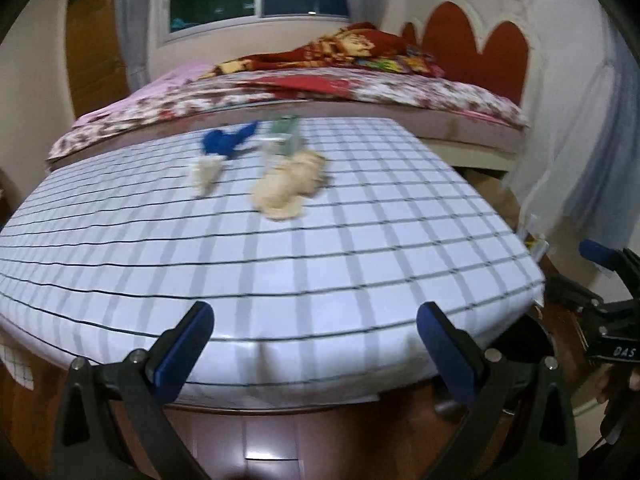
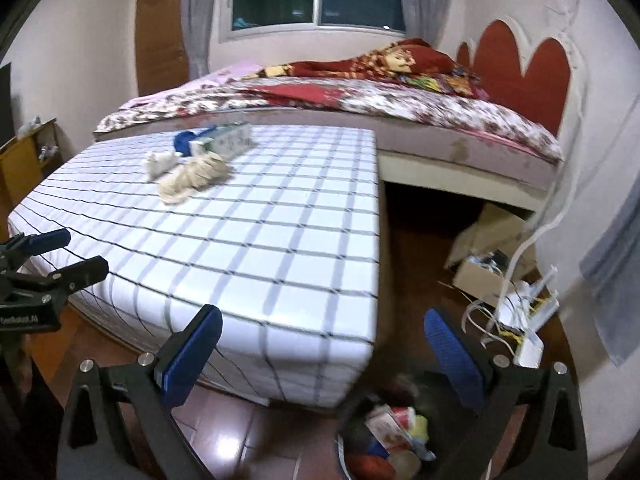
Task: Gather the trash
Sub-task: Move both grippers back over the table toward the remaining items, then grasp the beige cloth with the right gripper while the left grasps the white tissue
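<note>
Several pieces of trash lie at the far side of the checked table [image 1: 360, 264]: a blue crumpled piece [image 1: 226, 142], a white paper wad [image 1: 204, 174], a beige crumpled heap [image 1: 290, 184] and a clear and green box [image 1: 284, 138]. My left gripper [image 1: 316, 320] is open and empty over the table's near edge. My right gripper [image 2: 324, 322] is also open and empty, off the table's near right corner [image 2: 352, 344] above a dark trash bin [image 2: 352, 412] with wrappers in it. The right wrist view shows the same blue piece [image 2: 184, 140], white wad [image 2: 160, 162], beige heap [image 2: 196, 176] and box [image 2: 224, 142].
A bed [image 2: 400, 112] with a floral cover stands right behind the table. On the wooden floor [image 2: 416, 240] to the right are a cardboard box [image 2: 480, 276] and a white router with cables [image 2: 524, 320]. A wooden shelf [image 2: 24, 160] stands at the left.
</note>
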The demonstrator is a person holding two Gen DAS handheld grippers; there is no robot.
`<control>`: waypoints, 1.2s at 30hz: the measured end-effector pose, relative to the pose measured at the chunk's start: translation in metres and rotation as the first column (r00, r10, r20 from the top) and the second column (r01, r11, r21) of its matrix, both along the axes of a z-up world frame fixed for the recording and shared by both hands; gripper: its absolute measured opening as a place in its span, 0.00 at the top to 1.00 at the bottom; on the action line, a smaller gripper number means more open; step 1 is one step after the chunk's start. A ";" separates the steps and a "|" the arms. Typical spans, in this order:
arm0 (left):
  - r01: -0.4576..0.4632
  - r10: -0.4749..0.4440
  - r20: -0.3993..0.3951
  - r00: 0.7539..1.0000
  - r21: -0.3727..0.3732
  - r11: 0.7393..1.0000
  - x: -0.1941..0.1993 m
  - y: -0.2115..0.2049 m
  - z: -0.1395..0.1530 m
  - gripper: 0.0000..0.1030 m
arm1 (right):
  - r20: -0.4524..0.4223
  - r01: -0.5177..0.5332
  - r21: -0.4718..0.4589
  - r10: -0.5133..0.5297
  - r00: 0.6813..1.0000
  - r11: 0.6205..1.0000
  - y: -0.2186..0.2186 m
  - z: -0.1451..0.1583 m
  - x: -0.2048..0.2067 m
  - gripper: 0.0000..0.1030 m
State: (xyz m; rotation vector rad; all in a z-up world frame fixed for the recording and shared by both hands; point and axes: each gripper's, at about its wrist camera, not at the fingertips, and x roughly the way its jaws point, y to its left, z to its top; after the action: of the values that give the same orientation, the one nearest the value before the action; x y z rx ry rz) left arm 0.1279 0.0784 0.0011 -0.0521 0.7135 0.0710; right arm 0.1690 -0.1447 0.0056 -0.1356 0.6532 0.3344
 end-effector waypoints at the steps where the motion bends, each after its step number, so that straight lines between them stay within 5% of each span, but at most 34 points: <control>1: -0.013 0.013 0.002 1.000 0.000 1.000 0.001 0.010 0.001 0.01 | -0.009 -0.002 0.018 0.002 1.000 1.000 0.007 0.000 0.004 0.01; 12: -0.152 0.152 -0.015 0.988 -0.021 0.988 0.020 0.107 -0.006 0.01 | -0.067 0.005 0.067 -0.001 0.998 0.998 0.114 0.001 0.048 0.01; 26: -0.205 0.205 -0.013 0.979 -0.113 0.972 0.051 0.170 -0.021 0.01 | -0.226 0.066 0.139 -0.033 0.974 0.988 0.216 -0.016 0.130 0.10; 30: -0.200 0.199 -0.017 0.980 -0.122 0.972 0.063 0.177 -0.023 0.01 | -0.240 0.089 0.124 -0.057 0.969 0.988 0.239 -0.019 0.156 0.10; 34: -0.179 0.177 -0.024 0.984 -0.130 0.975 0.083 0.177 -0.026 0.01 | -0.252 0.076 0.013 -0.071 0.965 0.997 0.249 -0.029 0.171 0.11; 36: -0.164 0.161 -0.027 0.987 -0.139 0.977 0.092 0.176 -0.027 0.01 | -0.244 0.075 -0.025 -0.079 0.966 0.997 0.237 -0.033 0.171 0.22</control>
State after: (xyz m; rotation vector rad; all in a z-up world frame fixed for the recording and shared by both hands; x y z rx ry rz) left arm 0.2199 0.2544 -0.0261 -0.2451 0.7280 0.1779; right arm 0.3404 0.0926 -0.0271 -0.0840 0.9040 0.2733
